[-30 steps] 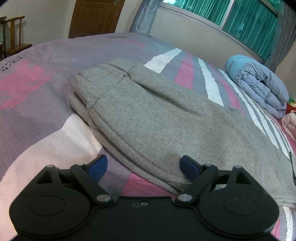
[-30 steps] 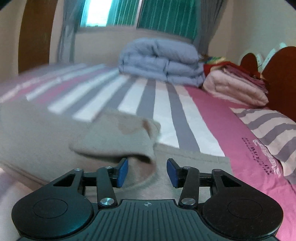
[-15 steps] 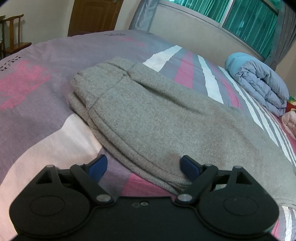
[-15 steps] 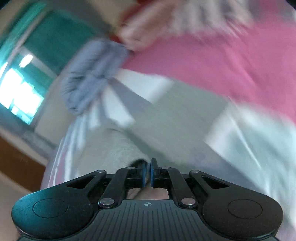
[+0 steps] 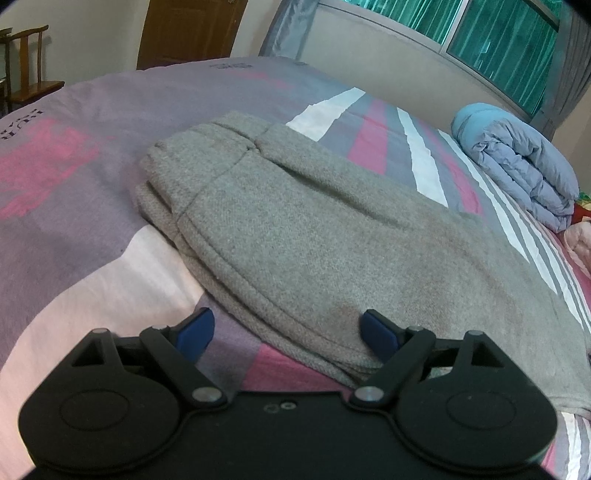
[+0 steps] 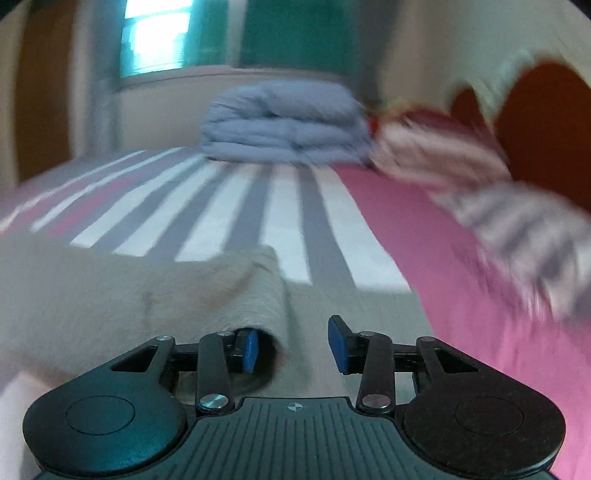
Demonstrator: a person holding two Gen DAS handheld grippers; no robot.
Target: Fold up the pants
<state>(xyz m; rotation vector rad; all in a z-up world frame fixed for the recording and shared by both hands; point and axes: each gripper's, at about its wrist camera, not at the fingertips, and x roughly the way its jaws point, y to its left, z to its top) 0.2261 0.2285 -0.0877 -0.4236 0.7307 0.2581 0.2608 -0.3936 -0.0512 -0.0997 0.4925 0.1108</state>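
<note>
Grey knit pants (image 5: 317, 236) lie folded lengthwise on the striped bed, waistband at the far left. My left gripper (image 5: 288, 332) is open and empty, its fingers low over the near folded edge of the pants. In the right wrist view the pants' leg end (image 6: 147, 295) lies in front with a raised fold. My right gripper (image 6: 293, 347) is open. Its left fingertip (image 6: 249, 349) sits under the raised fold and its right fingertip is over flat grey cloth. This view is motion-blurred.
A folded blue quilt (image 5: 517, 162) (image 6: 288, 125) lies at the far side of the bed. Folded pink bedding (image 6: 436, 155) and a dark wooden headboard (image 6: 546, 122) are at the right. A wooden chair (image 5: 26, 66) and a door (image 5: 184, 29) stand beyond the bed.
My right gripper was shut half a second ago during a fast swing; it is now open and level at the pants' leg end. The left gripper has stayed open and hardly moved.
</note>
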